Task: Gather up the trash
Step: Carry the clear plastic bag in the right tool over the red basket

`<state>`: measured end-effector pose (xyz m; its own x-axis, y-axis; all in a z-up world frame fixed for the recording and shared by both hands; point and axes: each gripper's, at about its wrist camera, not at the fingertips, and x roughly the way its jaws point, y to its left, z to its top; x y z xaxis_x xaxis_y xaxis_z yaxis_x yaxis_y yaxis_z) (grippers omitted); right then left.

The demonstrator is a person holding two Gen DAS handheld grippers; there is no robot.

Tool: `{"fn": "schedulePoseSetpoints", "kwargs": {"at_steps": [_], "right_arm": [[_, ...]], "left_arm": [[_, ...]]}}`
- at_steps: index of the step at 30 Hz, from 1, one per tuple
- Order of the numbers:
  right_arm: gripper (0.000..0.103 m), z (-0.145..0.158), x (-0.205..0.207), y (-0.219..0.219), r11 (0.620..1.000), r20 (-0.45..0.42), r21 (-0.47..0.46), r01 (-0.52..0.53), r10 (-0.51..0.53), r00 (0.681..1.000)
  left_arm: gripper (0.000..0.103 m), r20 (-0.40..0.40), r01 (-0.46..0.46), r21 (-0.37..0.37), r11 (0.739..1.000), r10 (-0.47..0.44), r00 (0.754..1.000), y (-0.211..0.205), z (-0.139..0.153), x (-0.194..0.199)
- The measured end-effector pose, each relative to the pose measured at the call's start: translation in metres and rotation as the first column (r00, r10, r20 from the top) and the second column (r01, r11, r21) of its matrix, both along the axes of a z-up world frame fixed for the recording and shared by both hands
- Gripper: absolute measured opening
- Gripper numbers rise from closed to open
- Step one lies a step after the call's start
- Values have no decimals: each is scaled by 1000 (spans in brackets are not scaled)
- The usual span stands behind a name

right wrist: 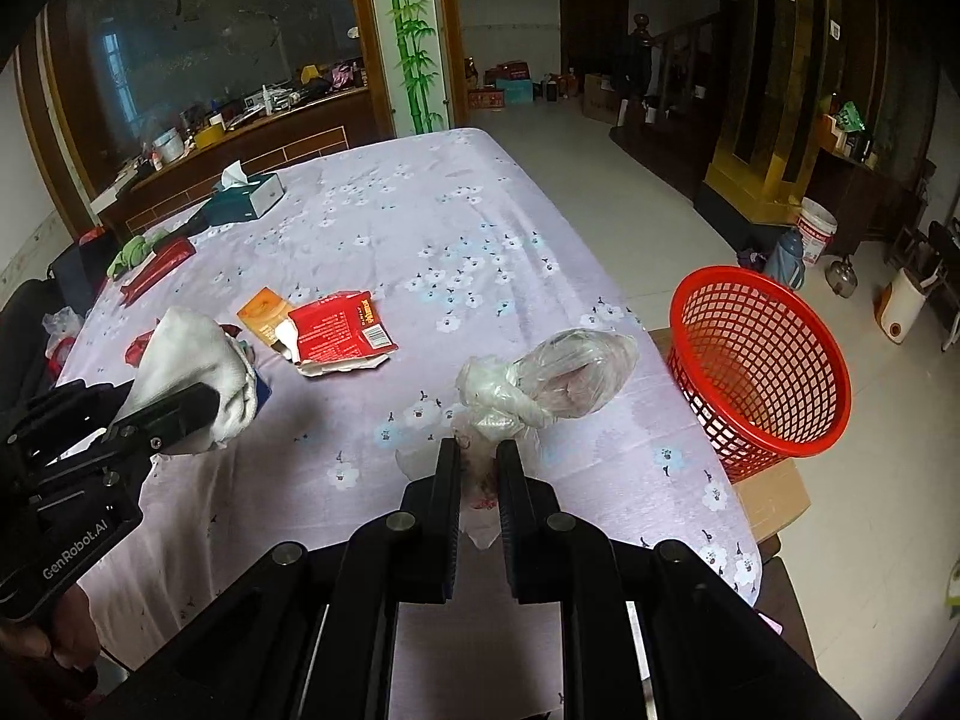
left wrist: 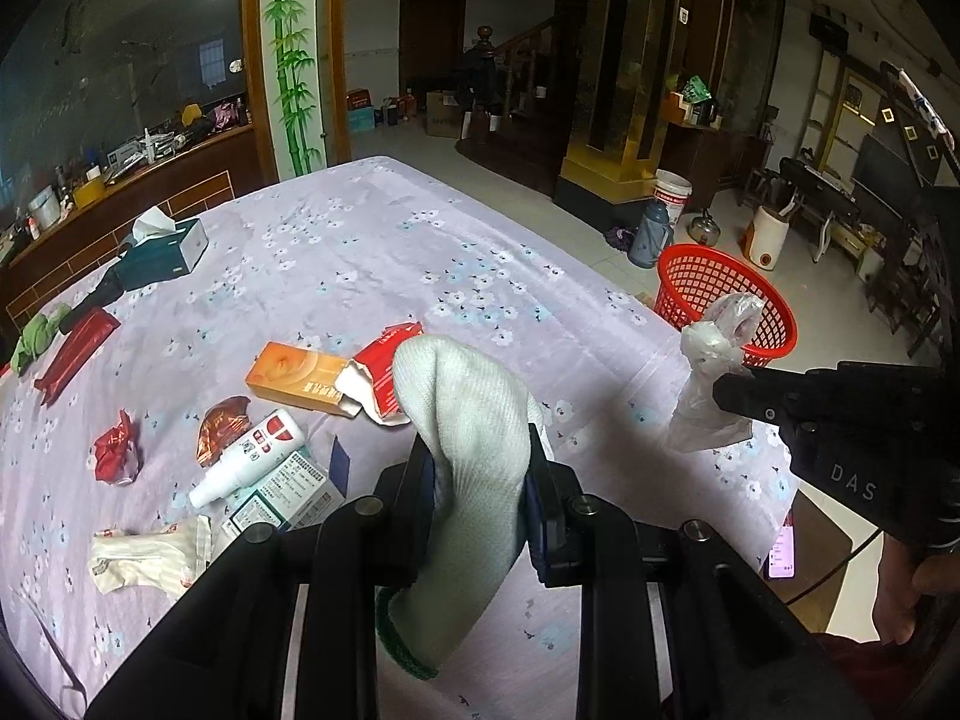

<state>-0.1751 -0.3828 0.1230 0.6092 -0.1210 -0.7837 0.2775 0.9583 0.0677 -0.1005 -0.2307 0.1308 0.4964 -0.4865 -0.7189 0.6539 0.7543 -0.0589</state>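
My left gripper (left wrist: 480, 450) is shut on a white knitted glove (left wrist: 468, 420) with a green cuff, held above the table; it also shows at the left of the right wrist view, glove (right wrist: 192, 372). My right gripper (right wrist: 479, 456) is shut on a crumpled clear plastic bag (right wrist: 552, 384), lifted over the table's right side; the same bag (left wrist: 714, 360) hangs from it in the left wrist view. A red mesh basket (right wrist: 762, 360) stands off the table's right edge on a cardboard box.
On the lilac flowered tablecloth (left wrist: 372, 252) lie an orange box (left wrist: 300, 378), a torn red carton (right wrist: 342, 330), red wrappers (left wrist: 117, 450), a white spray bottle (left wrist: 246, 456), a medicine box (left wrist: 282, 492) and a tissue box (left wrist: 168, 246). A phone (left wrist: 783, 546) lies at the right edge.
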Motion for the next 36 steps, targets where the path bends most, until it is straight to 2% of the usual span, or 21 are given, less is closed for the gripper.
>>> {"fn": "schedulePoseSetpoints", "kwargs": {"at_steps": [36], "right_arm": [[12,0,2,-21,1000,-8,-12,3,-3,1000]], "left_arm": [[24,14,20,1,1000,-20,1000,-30,8,2]]}}
